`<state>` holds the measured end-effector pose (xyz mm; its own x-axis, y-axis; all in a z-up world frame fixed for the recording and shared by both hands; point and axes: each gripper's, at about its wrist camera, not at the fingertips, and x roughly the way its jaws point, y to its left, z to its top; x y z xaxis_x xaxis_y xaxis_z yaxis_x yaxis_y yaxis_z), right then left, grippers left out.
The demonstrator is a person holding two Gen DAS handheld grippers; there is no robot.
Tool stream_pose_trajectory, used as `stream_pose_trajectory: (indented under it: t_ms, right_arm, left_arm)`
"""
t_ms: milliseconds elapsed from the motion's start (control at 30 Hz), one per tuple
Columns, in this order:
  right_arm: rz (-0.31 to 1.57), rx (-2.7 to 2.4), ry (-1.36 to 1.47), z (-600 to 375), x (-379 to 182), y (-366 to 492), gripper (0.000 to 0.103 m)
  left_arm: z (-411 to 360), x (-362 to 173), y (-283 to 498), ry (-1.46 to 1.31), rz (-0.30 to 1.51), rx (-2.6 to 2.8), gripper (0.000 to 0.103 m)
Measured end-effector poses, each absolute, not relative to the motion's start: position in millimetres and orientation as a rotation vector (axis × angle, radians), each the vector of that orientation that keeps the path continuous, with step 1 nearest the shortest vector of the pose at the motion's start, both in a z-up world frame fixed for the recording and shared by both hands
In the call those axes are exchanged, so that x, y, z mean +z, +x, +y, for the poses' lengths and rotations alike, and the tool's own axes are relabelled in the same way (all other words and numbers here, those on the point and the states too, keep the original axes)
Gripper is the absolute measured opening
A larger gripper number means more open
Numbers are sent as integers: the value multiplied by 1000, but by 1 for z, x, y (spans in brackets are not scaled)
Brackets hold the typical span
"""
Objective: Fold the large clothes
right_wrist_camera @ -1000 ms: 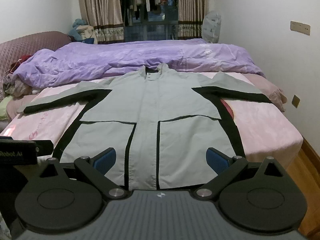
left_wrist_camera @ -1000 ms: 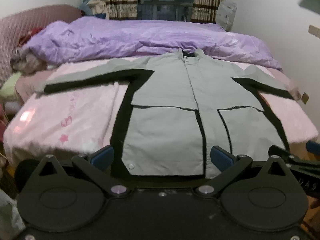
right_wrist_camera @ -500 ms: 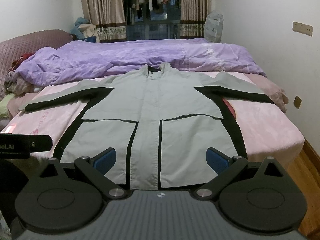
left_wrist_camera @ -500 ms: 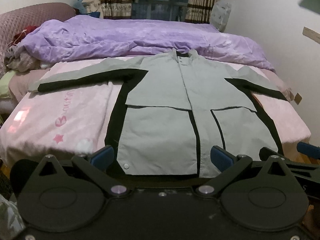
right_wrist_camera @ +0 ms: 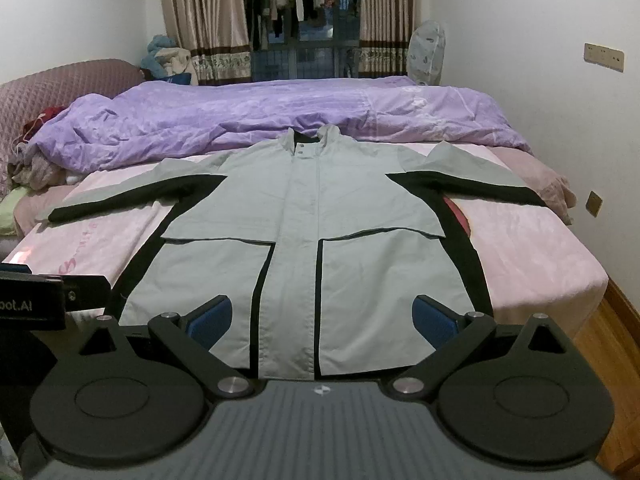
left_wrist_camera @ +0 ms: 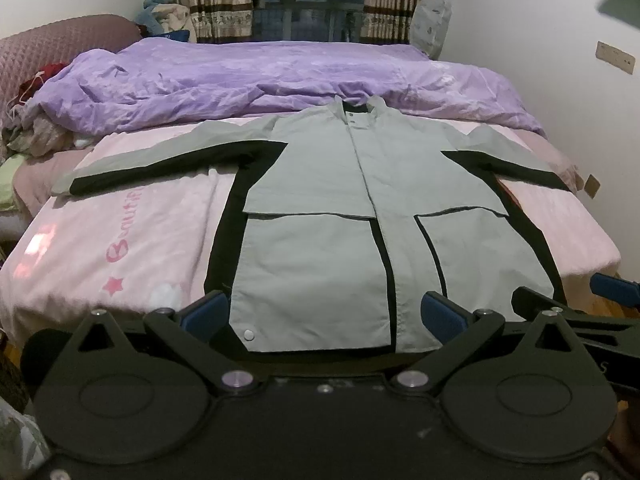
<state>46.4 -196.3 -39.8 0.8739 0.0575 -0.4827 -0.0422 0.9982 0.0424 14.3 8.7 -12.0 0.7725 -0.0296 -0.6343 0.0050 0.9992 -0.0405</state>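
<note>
Two grippers hung side by side at foot of bed (left_wrist_camera: 280,152), both empty. Left gripper (left_wrist_camera: 326,316) had blue fingers (left_wrist_camera: 210,314) spread wide. Right gripper (right_wrist_camera: 324,316) had fingers (right_wrist_camera: 210,320) spread wide too. Big grey and black coat (right_wrist_camera: 304,232) lay flat on pink blanket (right_wrist_camera: 532,248), front up, collar far away, sleeves stretched out to both sides. Hem lay nearest, just in front of fingers, not touched. Purple quilt (right_wrist_camera: 260,116) lay bunched behind collar. Curtains (right_wrist_camera: 200,20) hung at back wall.
</note>
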Motion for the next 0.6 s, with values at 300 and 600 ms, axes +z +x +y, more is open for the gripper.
stream_pose_trajectory:
  t_ms: [300, 600]
  right_arm:
    - [507, 51, 33, -196, -40, 46, 103]
    - [463, -6, 68, -203, -40, 57, 103]
  left_arm:
    - [5, -14, 16, -24, 694, -12, 103]
    - [0, -12, 35, -9, 632, -41, 103]
